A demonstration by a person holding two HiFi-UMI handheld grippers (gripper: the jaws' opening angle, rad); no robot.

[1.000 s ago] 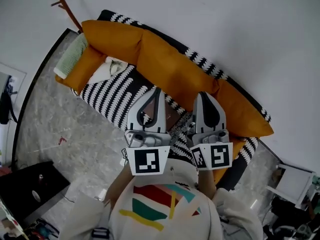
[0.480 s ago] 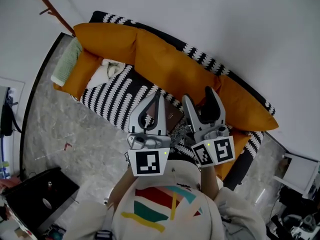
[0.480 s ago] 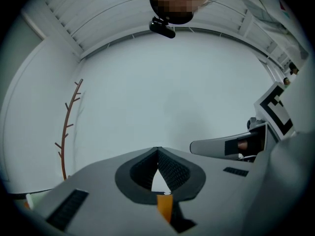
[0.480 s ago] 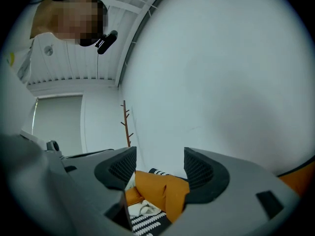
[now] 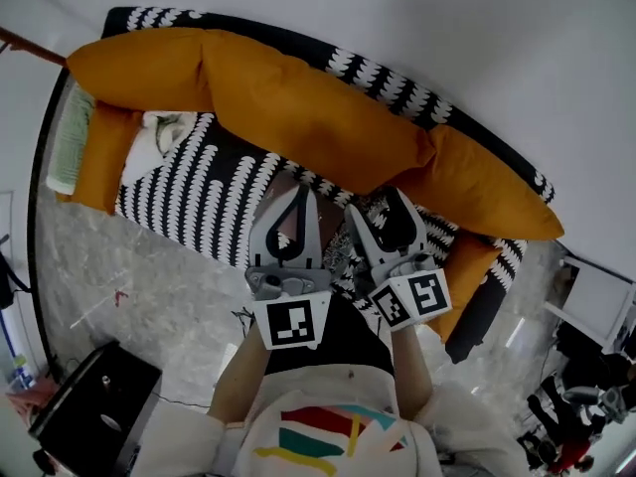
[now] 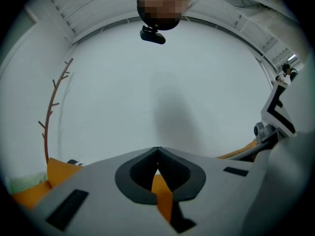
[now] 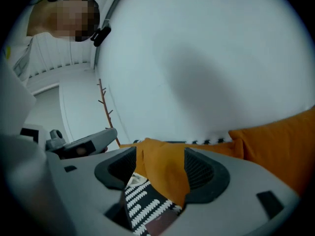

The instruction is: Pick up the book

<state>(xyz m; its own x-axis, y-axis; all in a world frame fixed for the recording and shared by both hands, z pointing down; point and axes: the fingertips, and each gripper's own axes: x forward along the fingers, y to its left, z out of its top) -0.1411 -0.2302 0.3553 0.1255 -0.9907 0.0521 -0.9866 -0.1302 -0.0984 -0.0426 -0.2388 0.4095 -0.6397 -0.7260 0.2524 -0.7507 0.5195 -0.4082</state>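
Observation:
A dark brown book (image 5: 335,229) lies on the black-and-white patterned sofa seat (image 5: 214,192), partly hidden under both grippers. My left gripper (image 5: 303,191) hangs over the book's left part, its jaws meeting at the tips with nothing in them. In the left gripper view the left gripper (image 6: 157,151) shows only orange cushion behind the closed tips. My right gripper (image 5: 376,204) is over the book's right part with its jaws wide apart and empty. In the right gripper view the right gripper (image 7: 160,154) frames orange cushion, patterned seat and the book's edge (image 7: 160,226).
Long orange back cushions (image 5: 298,107) run along the sofa against a white wall. A white pillow (image 5: 159,137) and a green cloth (image 5: 68,147) lie at the sofa's left end. Marble floor (image 5: 129,286) lies in front, with a black box (image 5: 94,405) at lower left.
Both grippers have sunk toward the sofa seat and the book. The right gripper's jaws, shut a second ago, now stand wide apart. The left jaws stay shut.

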